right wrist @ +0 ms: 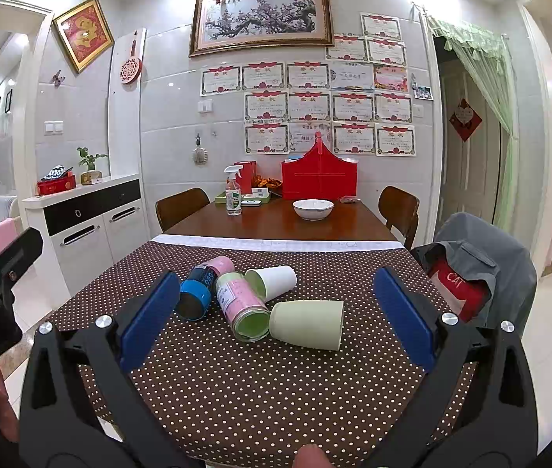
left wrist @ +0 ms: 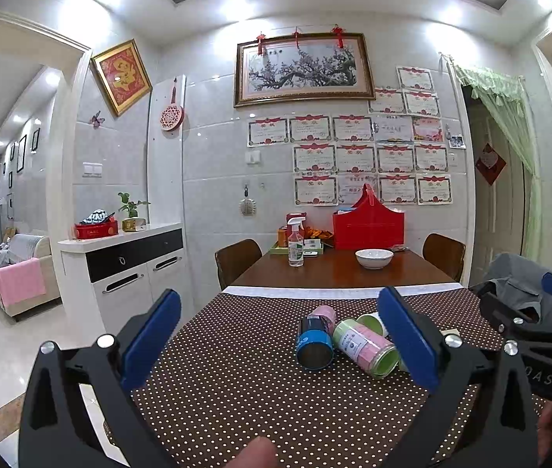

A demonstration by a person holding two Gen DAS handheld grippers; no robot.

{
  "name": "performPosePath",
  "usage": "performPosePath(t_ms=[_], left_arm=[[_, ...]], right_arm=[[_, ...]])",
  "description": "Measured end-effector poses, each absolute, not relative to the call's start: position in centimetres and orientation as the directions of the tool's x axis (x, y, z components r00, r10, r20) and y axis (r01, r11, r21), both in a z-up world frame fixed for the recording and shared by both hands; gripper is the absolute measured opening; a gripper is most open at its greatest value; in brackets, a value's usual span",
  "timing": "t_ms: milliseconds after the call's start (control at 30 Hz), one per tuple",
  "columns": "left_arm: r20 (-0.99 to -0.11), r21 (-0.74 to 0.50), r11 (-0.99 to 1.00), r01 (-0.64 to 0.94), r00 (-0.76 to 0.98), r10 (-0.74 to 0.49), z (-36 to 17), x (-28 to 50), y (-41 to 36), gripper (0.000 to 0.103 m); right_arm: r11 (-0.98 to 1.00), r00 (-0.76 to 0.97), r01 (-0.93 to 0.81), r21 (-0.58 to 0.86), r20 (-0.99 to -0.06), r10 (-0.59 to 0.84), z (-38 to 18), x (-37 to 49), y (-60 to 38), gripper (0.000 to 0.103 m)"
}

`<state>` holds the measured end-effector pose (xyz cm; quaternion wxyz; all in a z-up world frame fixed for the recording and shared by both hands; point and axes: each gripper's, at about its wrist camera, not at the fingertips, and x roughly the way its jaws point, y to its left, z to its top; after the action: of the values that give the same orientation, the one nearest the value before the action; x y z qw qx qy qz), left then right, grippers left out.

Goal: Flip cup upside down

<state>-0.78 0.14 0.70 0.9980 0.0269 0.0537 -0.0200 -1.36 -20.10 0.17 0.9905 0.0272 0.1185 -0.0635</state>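
Several cups lie on their sides on the brown polka-dot cloth point(right wrist: 237, 390). A pale green cup point(right wrist: 307, 323) lies nearest my right gripper point(right wrist: 276, 312), which is open and empty just in front of it. A white cup point(right wrist: 272, 279), a pink-and-green cup point(right wrist: 243, 306) and a blue cup point(right wrist: 198, 292) lie beside and behind it. In the left wrist view the blue cup point(left wrist: 314, 341) and the pink-and-green cup point(left wrist: 365, 347) lie ahead of my left gripper point(left wrist: 280, 345), which is open and empty.
A wooden table point(right wrist: 276, 222) beyond the cloth carries a white bowl point(right wrist: 313, 209), a spray bottle point(right wrist: 233, 193) and a red bag point(right wrist: 319, 175). Chairs stand at both sides. A grey jacket hangs on a chair point(right wrist: 478, 265) at the right. A white cabinet point(right wrist: 89, 226) stands left.
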Motion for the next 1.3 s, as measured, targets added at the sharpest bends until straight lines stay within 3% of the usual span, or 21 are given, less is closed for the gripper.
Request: performPosePath(t_ms=[1000,1300], left_arm=[[-0.148,0.073,0.996,0.046,0.988,-0.034,-0.6,3.4,-1.7,0.099],[-0.233,0.108,0.991,0.085,0.971,-0.058,-0.6,8.8,-4.0,0.099]], right_arm=[[0.992,0.960,0.126,0.016,-0.253,-0.118,0.1,2.2,-20.8,0.097],[0.988,0.938,0.149,0.036,-0.322,-0.130,-1.3,6.3,-23.5,0.097]])
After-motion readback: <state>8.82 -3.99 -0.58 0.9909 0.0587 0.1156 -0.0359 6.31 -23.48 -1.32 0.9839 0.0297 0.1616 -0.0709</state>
